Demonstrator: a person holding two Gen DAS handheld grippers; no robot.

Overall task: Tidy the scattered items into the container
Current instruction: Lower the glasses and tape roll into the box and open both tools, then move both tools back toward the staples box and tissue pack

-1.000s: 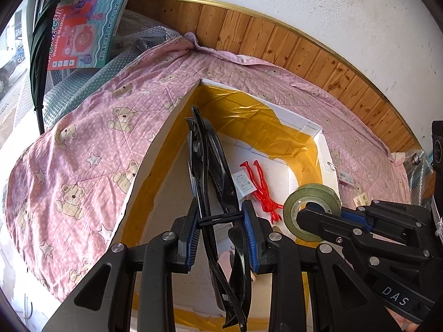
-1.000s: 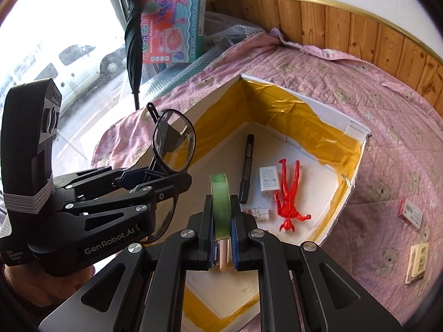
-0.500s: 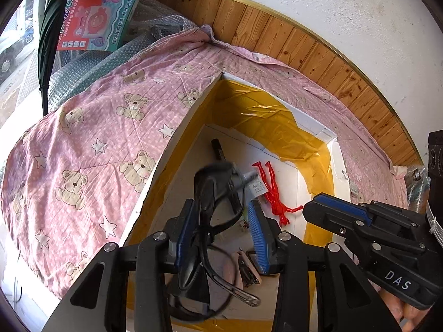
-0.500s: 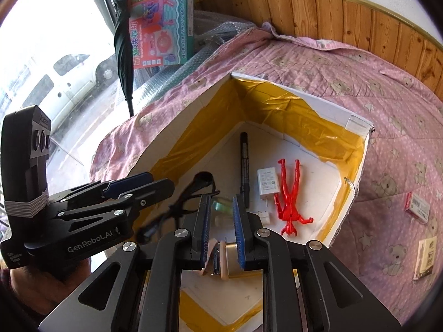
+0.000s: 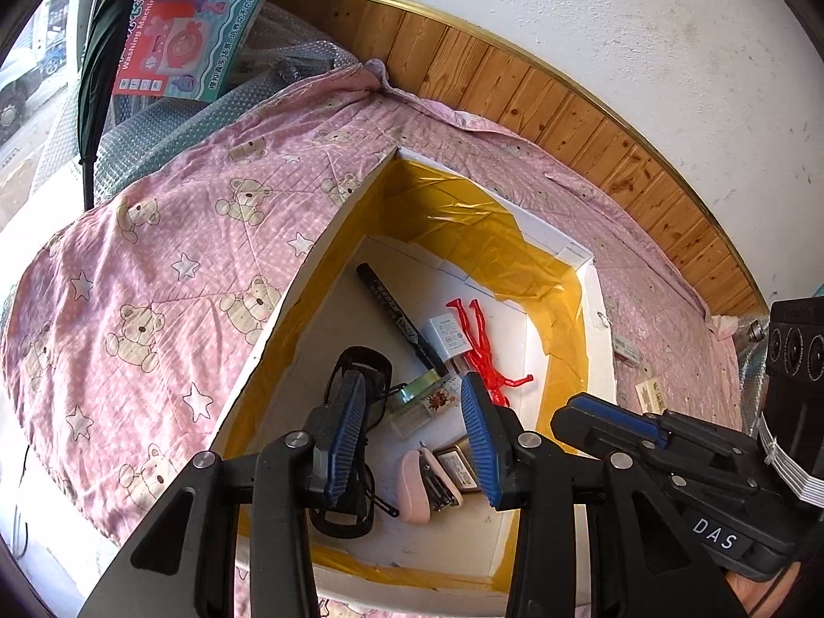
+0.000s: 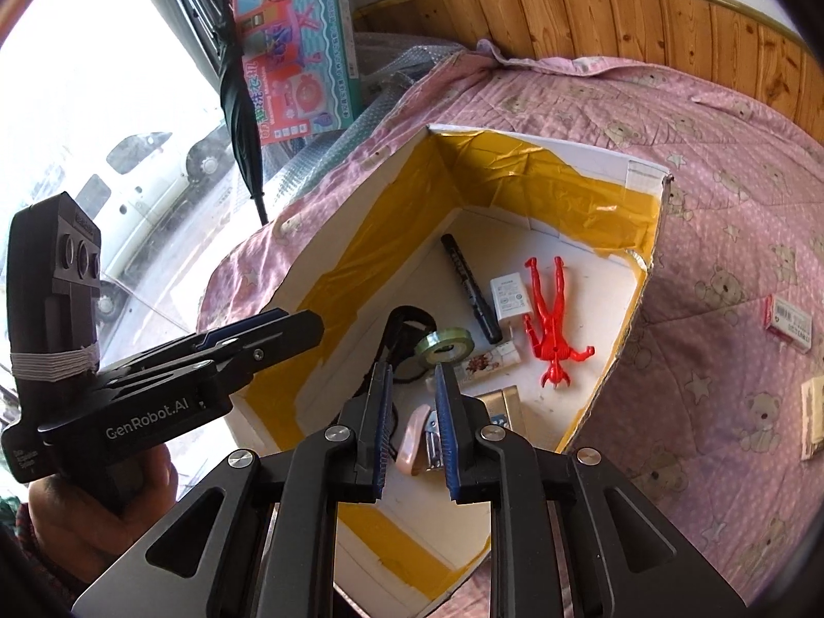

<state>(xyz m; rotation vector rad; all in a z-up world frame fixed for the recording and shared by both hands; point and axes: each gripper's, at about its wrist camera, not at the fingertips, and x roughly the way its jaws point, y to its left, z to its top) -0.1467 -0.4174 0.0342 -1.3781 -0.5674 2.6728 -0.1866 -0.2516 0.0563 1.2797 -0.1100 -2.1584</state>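
Looking through the left wrist view: left gripper at lower centre, jaws wide and empty, above white box lined with yellow tape. Inside: glasses, marker, charger, red figure, tape roll, pink stapler. "DAS" at lower right; "Washing Machine" on toy carton, upper left.

Turning to the right wrist view: right gripper parted narrowly, empty, over same box; "GenRobot.AI" at lower left; small packets on bear-print cloth, right edge.
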